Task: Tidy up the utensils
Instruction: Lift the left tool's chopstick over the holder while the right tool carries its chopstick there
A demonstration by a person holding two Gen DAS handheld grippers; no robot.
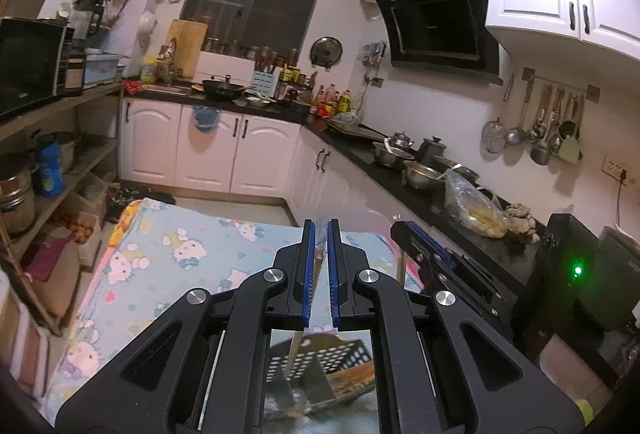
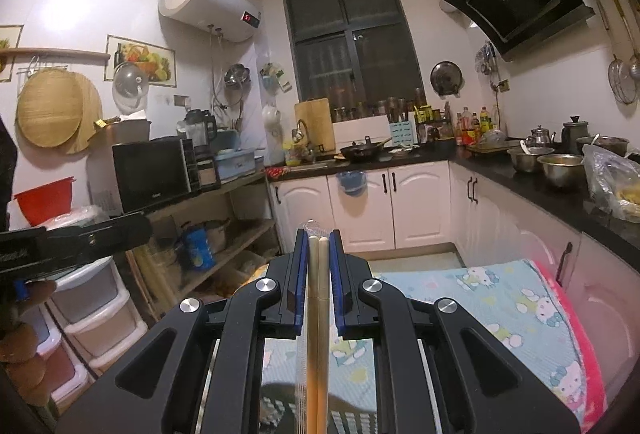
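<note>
My left gripper (image 1: 321, 224) is shut on a pair of chopsticks in a clear plastic sleeve (image 1: 318, 258), held above the table. Their lower end hangs over a black perforated basket (image 1: 340, 358) seen between the gripper arms. My right gripper (image 2: 319, 234) is shut on another pair of pale wooden chopsticks in a clear sleeve (image 2: 318, 314), which run down toward the same black basket (image 2: 280, 410). The right gripper also shows in the left wrist view (image 1: 424, 242), close to the right of the left one.
The table carries a light blue cartoon-cat cloth (image 1: 168, 258) with a pink edge (image 2: 576, 338). A black counter (image 1: 400, 170) with steel bowls and a plastic bag stands to the right. Wooden shelves (image 1: 60, 170) stand to the left. Plastic drawers (image 2: 96, 310) are at lower left.
</note>
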